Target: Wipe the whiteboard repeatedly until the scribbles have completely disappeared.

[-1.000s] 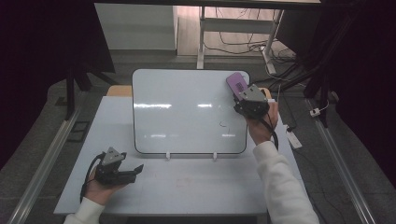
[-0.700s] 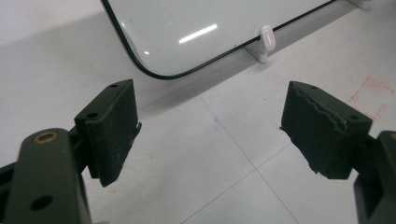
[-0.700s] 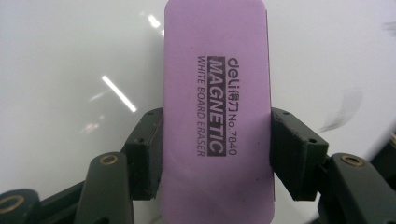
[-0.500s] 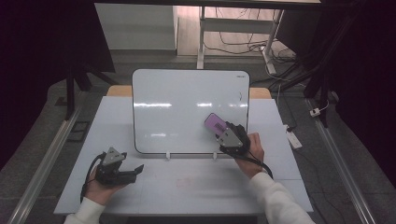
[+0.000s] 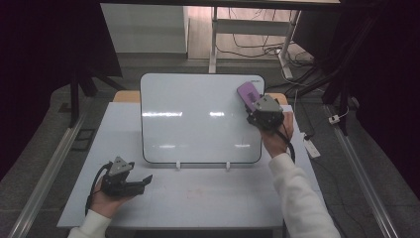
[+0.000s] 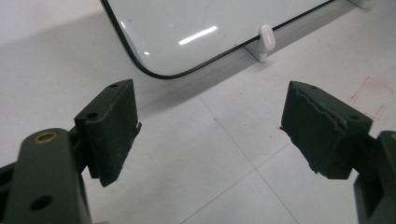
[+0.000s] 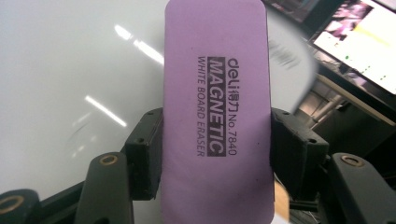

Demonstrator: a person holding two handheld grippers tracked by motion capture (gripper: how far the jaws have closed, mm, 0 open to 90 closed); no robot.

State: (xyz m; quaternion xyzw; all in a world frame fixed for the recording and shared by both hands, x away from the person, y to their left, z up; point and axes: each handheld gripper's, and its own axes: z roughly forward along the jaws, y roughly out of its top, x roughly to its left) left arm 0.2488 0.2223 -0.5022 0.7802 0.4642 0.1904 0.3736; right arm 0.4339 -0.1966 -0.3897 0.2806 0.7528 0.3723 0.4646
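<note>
A whiteboard (image 5: 198, 119) leans on two small white stands (image 5: 178, 164) at the middle of the table. My right gripper (image 5: 251, 103) is shut on a purple magnetic whiteboard eraser (image 5: 246, 93), which it holds against the board's upper right corner. From the right gripper view, the eraser (image 7: 217, 112) stands lengthwise between both black jaws, with the board (image 7: 70, 84) behind it and faint dark marks near its right edge. My left gripper (image 5: 143, 182) rests open on the table at the front left. Its jaws (image 6: 210, 135) stand wide apart over bare tabletop, below the board's lower corner (image 6: 154, 70).
The white table (image 5: 198, 198) carries faint red marks (image 6: 373, 93) in front of the board. Metal rails (image 5: 44, 173) run along both sides of the table on the floor. Cables and a table frame (image 5: 247, 44) lie behind the table.
The right hand swept the eraser from the board's upper right down to its lower right, then back up to the upper right corner. The left gripper has stayed where it was.
</note>
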